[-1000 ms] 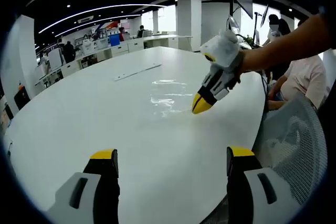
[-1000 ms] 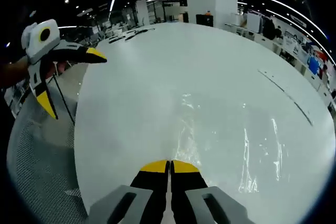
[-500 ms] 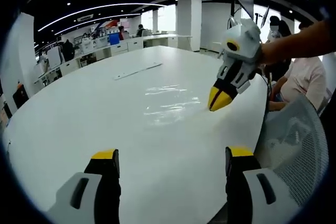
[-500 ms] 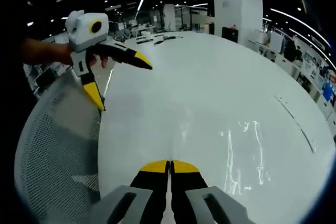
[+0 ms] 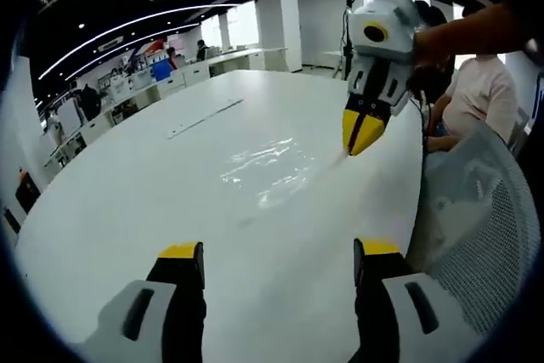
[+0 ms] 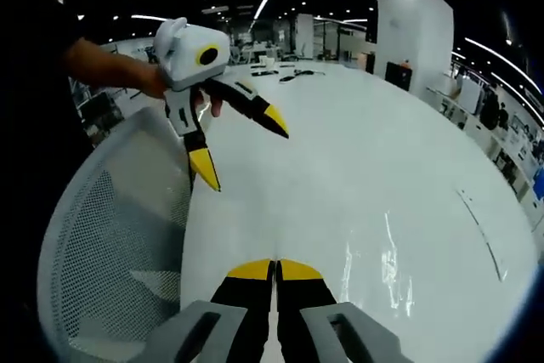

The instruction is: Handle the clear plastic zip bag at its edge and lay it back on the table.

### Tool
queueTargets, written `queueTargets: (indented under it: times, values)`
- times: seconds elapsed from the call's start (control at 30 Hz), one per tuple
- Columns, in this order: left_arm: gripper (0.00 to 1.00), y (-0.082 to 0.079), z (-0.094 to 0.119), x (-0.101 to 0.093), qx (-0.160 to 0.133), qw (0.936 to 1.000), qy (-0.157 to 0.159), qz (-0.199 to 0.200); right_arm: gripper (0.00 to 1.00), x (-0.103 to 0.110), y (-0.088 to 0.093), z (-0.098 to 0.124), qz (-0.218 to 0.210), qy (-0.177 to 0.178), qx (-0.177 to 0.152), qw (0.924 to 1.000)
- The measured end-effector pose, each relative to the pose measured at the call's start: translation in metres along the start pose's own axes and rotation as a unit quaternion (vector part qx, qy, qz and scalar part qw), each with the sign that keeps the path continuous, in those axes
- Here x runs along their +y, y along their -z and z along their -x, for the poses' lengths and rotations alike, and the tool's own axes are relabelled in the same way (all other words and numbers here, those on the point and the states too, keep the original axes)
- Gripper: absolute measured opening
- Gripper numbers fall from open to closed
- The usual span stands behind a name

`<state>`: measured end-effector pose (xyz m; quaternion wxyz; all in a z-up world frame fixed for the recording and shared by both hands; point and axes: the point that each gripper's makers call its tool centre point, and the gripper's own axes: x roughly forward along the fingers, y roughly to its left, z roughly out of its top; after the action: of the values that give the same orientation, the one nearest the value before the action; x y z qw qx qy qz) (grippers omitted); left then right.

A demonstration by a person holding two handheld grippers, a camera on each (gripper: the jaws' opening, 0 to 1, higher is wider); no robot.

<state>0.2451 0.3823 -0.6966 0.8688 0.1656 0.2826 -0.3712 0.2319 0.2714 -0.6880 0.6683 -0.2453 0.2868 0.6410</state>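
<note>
Clear plastic zip bag lies flat on the white round table, glare ripples across its film; I cannot make out anything inside it, and its zip edge is too faint to place. In the left gripper view, reading left to right: a thin strip lies on the table beyond the bag, then the bag near the table's middle, then my right gripper just beside the bag's right edge, yellow tips pointing down at the tabletop. Its two tips sit pressed together; whether a sliver of bag edge is caught between them I cannot tell, since the film is transparent there. My left gripper rides low over the near part of the table, jaws spread wide, nothing between them, well apart from the bag. A mesh chair back stands at the table's right side, and a seated person is behind it. In the right gripper view, left to right: the mesh chair, my left gripper in hand with jaws splayed wide, then the right gripper's own tips closed tight over the table edge, with the bag's glare streaks to their right.
</note>
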Motion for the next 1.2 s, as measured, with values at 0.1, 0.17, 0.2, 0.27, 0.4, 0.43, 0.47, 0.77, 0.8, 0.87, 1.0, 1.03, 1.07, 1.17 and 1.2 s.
queueTargets:
  times: [0.1,0.17,0.2,0.27,0.4,0.43,0.47,0.77,0.8,0.87,1.0,1.03,1.07,1.17,1.2]
  values:
    - [0.67,-0.002,-0.001,-0.003,0.003,0.9999,0.005,-0.011,0.0,0.003,-0.001,0.003,0.005,-0.003,-0.002,1.0]
    - [0.66,-0.003,-0.002,-0.002,0.004,0.9998,0.007,-0.015,0.0,0.003,0.0,0.004,0.009,-0.001,-0.001,1.0]
    - [0.66,-0.003,-0.002,-0.002,0.005,0.9998,0.007,-0.017,0.0,0.003,0.0,0.005,0.008,-0.002,-0.002,1.0]
    - [0.65,-0.003,-0.002,-0.001,0.005,0.9997,0.009,-0.022,0.0,0.005,-0.001,0.008,0.007,-0.005,-0.006,0.9999]
    - [0.63,-0.004,-0.003,-0.001,0.011,0.9991,0.009,-0.041,0.0,0.007,-0.001,0.012,0.018,-0.013,-0.011,0.9997]
    - [0.63,-0.004,-0.003,0.001,0.012,0.9989,0.007,-0.044,0.0,0.007,0.0,0.013,0.03,-0.012,-0.007,0.9995]
    - [0.62,-0.005,-0.004,0.002,0.009,0.9989,0.008,-0.045,0.0,0.007,0.002,0.014,0.034,-0.014,0.001,0.9993]
    - [0.48,-0.013,-0.005,-0.005,0.009,0.9949,0.023,-0.098,0.0,0.013,-0.001,0.019,0.081,-0.028,0.005,0.9963]
    - [0.46,-0.013,-0.005,-0.006,0.01,0.9941,0.025,-0.105,0.0,0.014,-0.001,0.019,0.082,-0.029,0.005,0.9962]
    - [0.4,-0.012,-0.005,-0.009,0.021,0.9908,0.034,-0.13,0.0,0.014,-0.002,0.02,0.087,-0.029,0.003,0.9957]
    - [0.29,-0.008,-0.005,-0.013,0.034,0.9836,0.042,-0.172,0.0,0.015,-0.004,0.022,0.09,-0.03,-0.002,0.9955]
    - [0.25,-0.006,-0.006,-0.013,0.038,0.9832,0.041,-0.174,0.0,0.015,-0.004,0.023,0.09,-0.03,-0.005,0.9955]
    - [0.21,-0.004,-0.006,-0.01,0.04,0.9826,0.039,-0.177,0.0,0.014,-0.005,0.024,0.09,-0.028,-0.007,0.9955]
    - [0.11,-0.004,-0.005,-0.01,0.039,0.9823,0.042,-0.178,0.0,0.014,-0.003,0.026,0.087,-0.027,-0.008,0.9958]
    - [0.09,-0.004,-0.005,-0.013,0.038,0.9828,0.047,-0.175,0.0,0.014,-0.003,0.026,0.085,-0.026,-0.008,0.996]
